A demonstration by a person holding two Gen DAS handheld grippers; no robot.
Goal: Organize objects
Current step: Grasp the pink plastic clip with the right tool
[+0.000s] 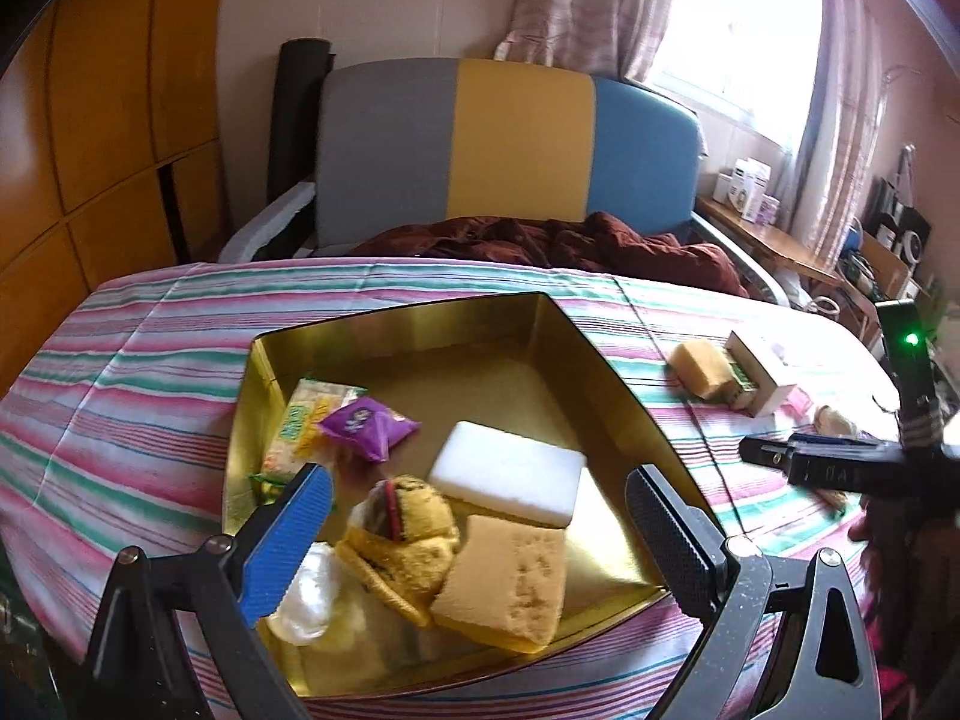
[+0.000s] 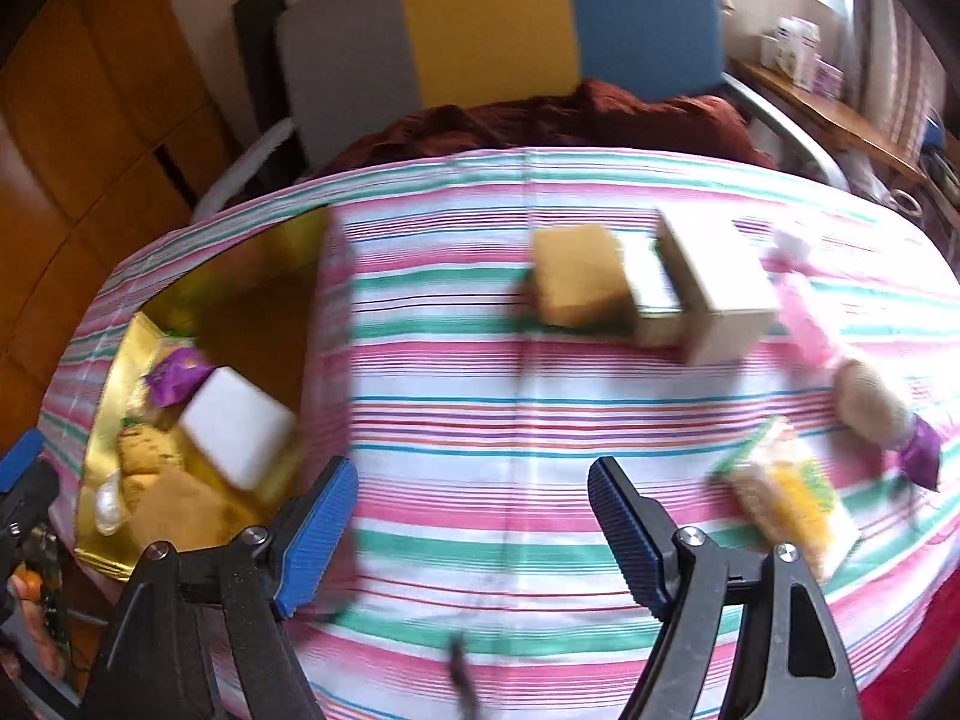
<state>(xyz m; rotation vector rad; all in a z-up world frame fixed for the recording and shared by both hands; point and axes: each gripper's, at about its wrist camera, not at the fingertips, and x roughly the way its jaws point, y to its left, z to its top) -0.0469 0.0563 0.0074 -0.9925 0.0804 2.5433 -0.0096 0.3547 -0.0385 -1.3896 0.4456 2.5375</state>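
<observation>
A: Gold tin [image 1: 384, 324] sits left on the striped surface [image 1: 150, 360], already collecting items: white foam block [image 1: 510, 471], tan sponge [image 1: 501, 585], yellow plush toy [image 1: 408, 531], purple snack packet [image 1: 366, 423], green-yellow wafer pack [image 1: 300, 426] leaning on the left wall. Looks like the tin is the sorting bin.

B: Left gripper [image 1: 480, 531]?

A: Jaws spread wide, nothing between them, hanging over the tin's near side. My read: it's just parked there.

B: Right gripper [image 2: 474, 522]?

A: Also spread, empty, over bare striped cloth between the tin and the loose pile. Probably heading for the leftovers.

B: What's left outside?

A: Second tan sponge [image 2: 576, 282] touching a small green-edged box [image 2: 654, 294], which butts against a cream carton [image 2: 714, 288]. Nearer right: another wafer pack [image 2: 786, 492], a beige wrapped piece [image 2: 870, 402] with a purple end, something pink [image 2: 804, 312] behind it.

B: Unknowns?

A: Right view is motion-blurred, so labels and the pink item are unreadable. A clear or white plastic thing [image 1: 306, 594] in the tin is half hidden behind the left finger. Tin's near rim is cut off by the gripper body.
</observation>
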